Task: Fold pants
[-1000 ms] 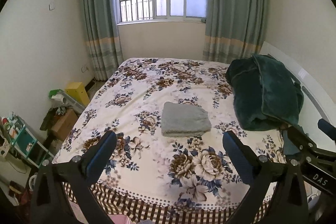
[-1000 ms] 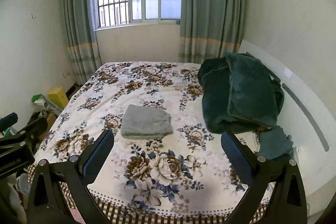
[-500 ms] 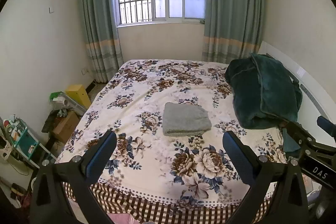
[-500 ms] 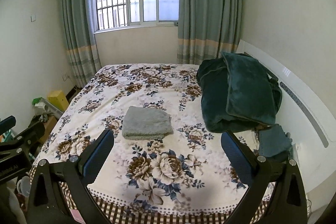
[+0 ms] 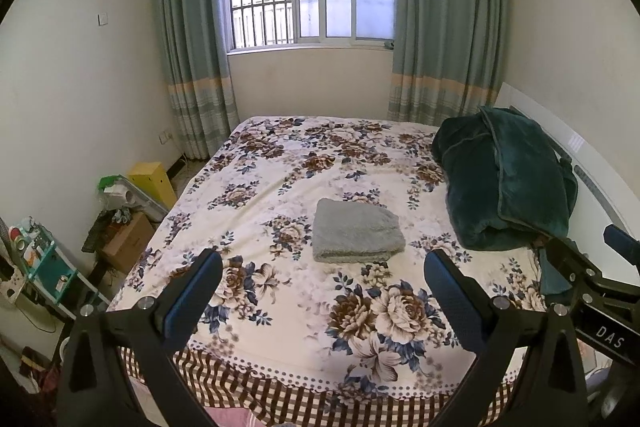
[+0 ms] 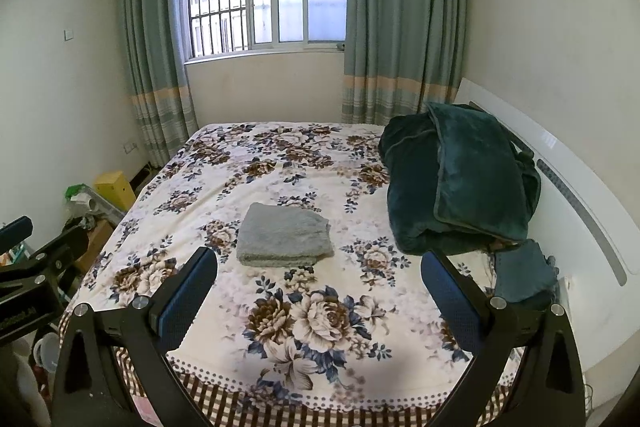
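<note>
1. Left wrist view: your left gripper [image 5: 322,269] is spread wide and holds nothing, hanging above the near edge of the bed [image 5: 280,367]. The grey pants [image 5: 356,231] lie as a compact folded bundle mid-bed, well beyond the fingertips.
2. The fold looks done; if you tidy it, press the stack flat instead of pinching one layer, which would likely drag it open.
3. Left of the bed, a cardboard box [image 5: 128,241] holds clutter too small to name.
4. Right wrist view: your right gripper [image 6: 318,267] is likewise wide and empty. The pants sit left of the dark green blanket [image 6: 456,179], apart from it.
</note>
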A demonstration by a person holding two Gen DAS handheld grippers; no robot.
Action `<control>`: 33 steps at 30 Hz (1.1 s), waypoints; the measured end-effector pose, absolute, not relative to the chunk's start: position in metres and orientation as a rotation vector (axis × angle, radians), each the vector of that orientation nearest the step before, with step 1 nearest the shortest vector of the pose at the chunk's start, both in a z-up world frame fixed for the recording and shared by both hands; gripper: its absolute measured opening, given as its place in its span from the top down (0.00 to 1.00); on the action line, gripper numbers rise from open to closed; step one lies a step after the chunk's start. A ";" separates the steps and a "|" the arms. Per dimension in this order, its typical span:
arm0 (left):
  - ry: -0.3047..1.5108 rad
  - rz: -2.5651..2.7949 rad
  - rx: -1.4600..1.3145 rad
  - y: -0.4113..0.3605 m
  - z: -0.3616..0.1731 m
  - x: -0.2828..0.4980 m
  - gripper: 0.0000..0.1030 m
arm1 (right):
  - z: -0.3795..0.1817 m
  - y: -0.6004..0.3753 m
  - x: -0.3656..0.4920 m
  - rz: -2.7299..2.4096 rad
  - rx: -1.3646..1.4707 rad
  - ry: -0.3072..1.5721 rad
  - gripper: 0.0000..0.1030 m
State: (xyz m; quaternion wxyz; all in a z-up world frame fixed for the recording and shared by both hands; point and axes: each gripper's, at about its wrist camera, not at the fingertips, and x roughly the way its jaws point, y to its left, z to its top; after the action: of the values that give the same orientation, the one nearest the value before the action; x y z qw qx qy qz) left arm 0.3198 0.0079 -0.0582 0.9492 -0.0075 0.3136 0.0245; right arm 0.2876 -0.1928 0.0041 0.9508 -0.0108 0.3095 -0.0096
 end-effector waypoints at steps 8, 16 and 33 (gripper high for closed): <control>0.628 0.047 -0.016 0.010 -0.052 0.320 0.00 | 0.005 -0.187 0.289 -0.015 -0.016 0.614 0.00; 0.619 0.053 -0.023 0.015 -0.048 0.318 0.00 | 0.005 -0.186 0.286 -0.010 -0.008 0.599 0.00; 0.599 0.063 -0.024 0.013 -0.045 0.313 0.00 | 0.004 -0.184 0.287 -0.005 -0.005 0.593 0.00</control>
State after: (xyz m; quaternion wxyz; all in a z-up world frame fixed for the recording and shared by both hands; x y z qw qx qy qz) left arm 0.3130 0.0127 -0.0447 0.9549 -0.0120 0.2950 0.0311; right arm 0.2872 -0.1836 0.0041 0.9564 -0.0027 0.2921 -0.0025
